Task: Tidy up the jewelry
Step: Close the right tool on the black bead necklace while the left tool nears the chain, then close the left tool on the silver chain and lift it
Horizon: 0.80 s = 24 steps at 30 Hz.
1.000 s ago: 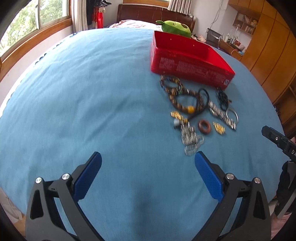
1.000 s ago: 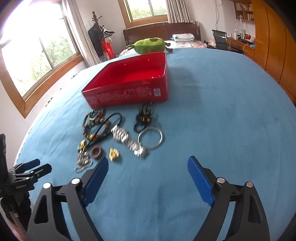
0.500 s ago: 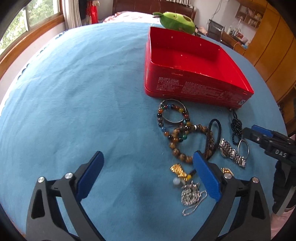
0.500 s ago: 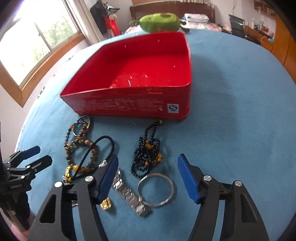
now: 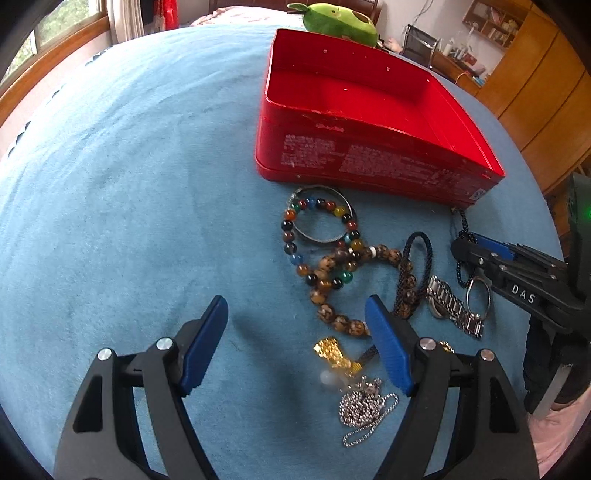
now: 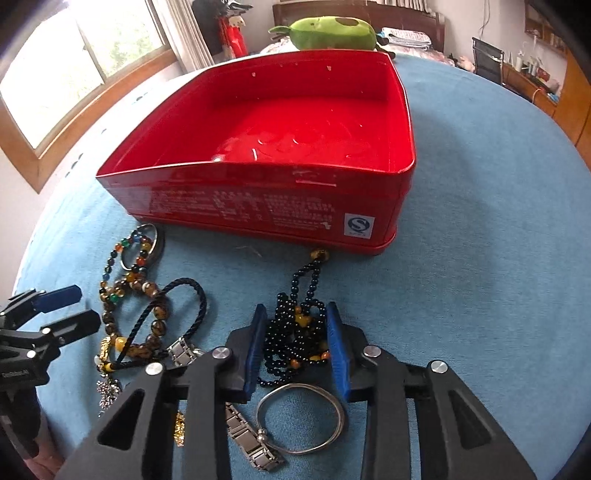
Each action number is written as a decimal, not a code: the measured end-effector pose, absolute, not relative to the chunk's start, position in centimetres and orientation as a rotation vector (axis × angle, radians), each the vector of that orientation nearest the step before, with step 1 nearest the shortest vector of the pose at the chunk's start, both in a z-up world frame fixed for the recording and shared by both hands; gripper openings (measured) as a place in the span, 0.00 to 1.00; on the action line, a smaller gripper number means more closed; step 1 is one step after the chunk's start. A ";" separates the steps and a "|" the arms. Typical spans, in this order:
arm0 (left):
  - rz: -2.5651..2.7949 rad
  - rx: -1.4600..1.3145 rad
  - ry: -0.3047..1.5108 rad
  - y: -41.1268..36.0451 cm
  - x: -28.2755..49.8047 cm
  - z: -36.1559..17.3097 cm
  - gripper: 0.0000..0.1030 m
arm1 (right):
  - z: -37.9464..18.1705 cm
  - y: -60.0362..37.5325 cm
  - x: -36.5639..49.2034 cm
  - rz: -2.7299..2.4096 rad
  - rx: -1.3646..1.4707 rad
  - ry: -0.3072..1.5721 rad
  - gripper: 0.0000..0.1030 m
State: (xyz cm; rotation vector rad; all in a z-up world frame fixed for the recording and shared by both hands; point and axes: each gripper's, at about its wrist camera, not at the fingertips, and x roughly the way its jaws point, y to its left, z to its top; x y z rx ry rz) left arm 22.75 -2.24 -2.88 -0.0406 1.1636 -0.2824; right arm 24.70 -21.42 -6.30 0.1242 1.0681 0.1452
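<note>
An empty red tin box (image 5: 373, 122) (image 6: 280, 155) stands on the blue cloth. Jewelry lies in front of it: a multicolour bead bracelet (image 5: 317, 236), brown beads (image 5: 332, 306), a black cord (image 6: 173, 314), a metal watch band (image 5: 454, 310), a silver bangle (image 6: 301, 417), a silver chain (image 5: 364, 410). My right gripper (image 6: 295, 332) is partly closed, its blue pads on both sides of a black bead necklace (image 6: 295, 332) that lies on the cloth. My left gripper (image 5: 295, 325) is open and empty, low over the cloth left of the brown beads.
A green plush toy (image 6: 328, 33) lies behind the box. A window (image 6: 62, 62) is at the left, wooden cabinets (image 5: 535, 85) at the right. Bare blue cloth (image 5: 129, 184) spreads left of the box and to its right (image 6: 498, 240).
Both grippers moved forward and down toward the jewelry. My right gripper's jaws narrowed around the black bead necklace. My left gripper's jaws narrowed somewhat.
</note>
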 end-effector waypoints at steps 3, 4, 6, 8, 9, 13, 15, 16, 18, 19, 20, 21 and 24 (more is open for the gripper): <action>-0.306 -0.051 1.180 -2.6 22.2 -3.2 0.74 | -6.1 -22.7 24.1 0.176 0.193 1.064 0.28; -0.315 -0.053 1.183 -2.8 21.9 -3.3 0.74 | -6.0 -23.2 23.9 0.183 0.215 1.066 0.27; -0.319 -0.046 1.186 -2.9 21.5 -3.4 0.74 | -5.6 -24.0 23.5 0.183 0.236 1.057 0.27; -0.326 -0.047 1.196 -3.1 20.8 -3.6 0.74 | -5.0 -24.6 23.1 0.171 0.244 1.035 0.26; -0.328 -0.051 1.203 -3.1 20.5 -3.6 0.74 | -4.6 -25.1 22.6 0.165 0.248 1.020 0.26; -0.367 -0.061 1.223 -4.2 18.6 -3.7 0.72 | -3.2 -26.4 20.9 0.144 0.254 0.969 0.26; -0.377 -0.061 1.234 -4.7 18.0 -3.8 0.66 | -2.6 -26.8 20.5 0.140 0.260 0.962 0.26; -0.383 -0.064 1.245 -4.9 17.4 -3.9 0.65 | -2.5 -27.0 20.2 0.140 0.262 0.958 0.26; -0.394 -0.075 1.267 -5.4 17.0 -4.4 0.60 | -2.4 -27.1 19.5 0.145 0.264 0.952 0.26; -0.393 -0.075 1.273 -5.5 17.0 -4.6 0.59 | -2.4 -27.0 19.4 0.148 0.266 0.951 0.26; -0.386 -0.074 1.277 -5.8 17.0 -4.8 0.58 | -2.6 -26.7 19.4 0.150 0.268 0.950 0.26; -0.374 -0.070 1.273 -6.0 17.2 -4.9 0.58 | -2.6 -26.7 19.3 0.152 0.269 0.948 0.26; -0.350 -0.066 1.265 -6.6 17.8 -5.2 0.56 | -2.9 -26.4 18.9 0.158 0.270 0.944 0.26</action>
